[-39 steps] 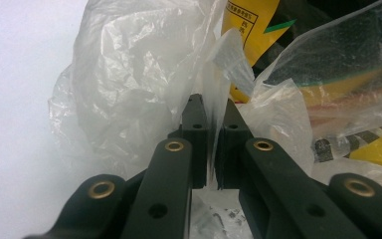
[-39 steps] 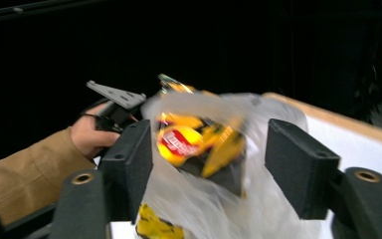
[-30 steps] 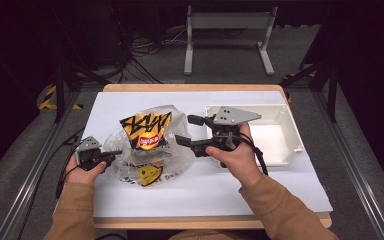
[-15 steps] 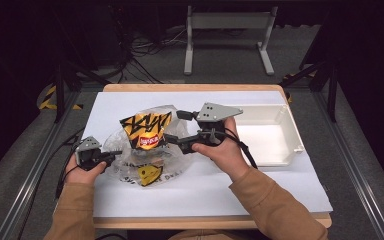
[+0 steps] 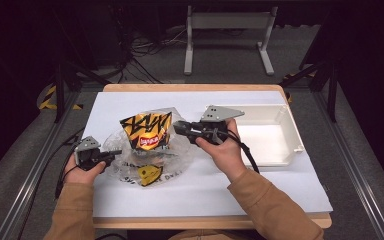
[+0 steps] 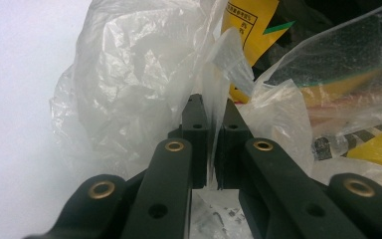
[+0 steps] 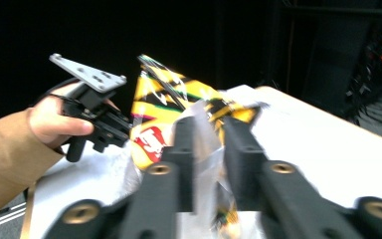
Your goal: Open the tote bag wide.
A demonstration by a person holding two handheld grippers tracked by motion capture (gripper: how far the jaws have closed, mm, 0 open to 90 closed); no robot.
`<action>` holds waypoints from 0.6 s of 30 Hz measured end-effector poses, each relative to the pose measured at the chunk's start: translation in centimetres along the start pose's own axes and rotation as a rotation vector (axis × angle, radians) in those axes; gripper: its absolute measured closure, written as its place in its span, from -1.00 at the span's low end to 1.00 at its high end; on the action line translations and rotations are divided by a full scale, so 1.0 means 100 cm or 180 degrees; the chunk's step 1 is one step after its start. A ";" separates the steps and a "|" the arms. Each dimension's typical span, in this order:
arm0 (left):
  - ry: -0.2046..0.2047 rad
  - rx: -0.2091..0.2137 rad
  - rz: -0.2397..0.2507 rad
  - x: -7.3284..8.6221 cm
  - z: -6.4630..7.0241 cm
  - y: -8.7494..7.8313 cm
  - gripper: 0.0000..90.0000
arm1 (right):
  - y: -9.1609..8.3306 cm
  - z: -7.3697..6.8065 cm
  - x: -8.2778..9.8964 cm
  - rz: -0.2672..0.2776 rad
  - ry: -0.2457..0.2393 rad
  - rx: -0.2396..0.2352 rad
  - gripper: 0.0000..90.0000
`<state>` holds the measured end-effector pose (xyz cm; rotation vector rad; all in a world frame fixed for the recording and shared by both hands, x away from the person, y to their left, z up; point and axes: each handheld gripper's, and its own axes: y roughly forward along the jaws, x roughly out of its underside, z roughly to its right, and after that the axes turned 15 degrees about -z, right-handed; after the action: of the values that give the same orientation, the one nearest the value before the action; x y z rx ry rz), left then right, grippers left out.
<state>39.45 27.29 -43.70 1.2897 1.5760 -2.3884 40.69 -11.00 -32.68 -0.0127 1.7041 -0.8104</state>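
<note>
A clear plastic bag lies on the white table cover and holds a yellow-and-black snack bag and a smaller yellow packet. My left gripper is at the bag's left edge. In the left gripper view it is shut on a fold of the clear film. My right gripper is at the bag's upper right edge. In the right gripper view it stands open, with film and the snack bag showing between the jaws. The left gripper shows beyond.
A white rectangular tray sits to the right of the bag, behind the right hand. The white cover spreads toward the table's front and right edges. A metal stand and cables lie on the floor beyond the table.
My right gripper has moved left from over the tray to the bag's upper right edge, and its jaws have drawn closer together. The left gripper has stayed shut on the bag.
</note>
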 end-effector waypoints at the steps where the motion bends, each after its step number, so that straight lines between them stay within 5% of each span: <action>1: -0.0002 -0.0002 0.0001 0.000 0.000 0.000 0.90 | 0.000 0.001 0.002 0.0003 0.0043 -0.0001 0.87; 9: -0.0006 -0.0007 -0.0008 0.000 0.001 0.001 0.90 | 0.009 0.008 0.032 0.0039 0.0394 -0.0004 0.98; 18: -0.0011 -0.0025 0.0004 0.001 -0.001 0.000 0.91 | 0.024 0.003 0.057 -0.0137 0.0377 0.0103 0.93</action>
<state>39.46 27.44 -43.79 1.2840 1.5814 -2.3799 40.13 -11.70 -38.76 0.0212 1.8072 -0.8854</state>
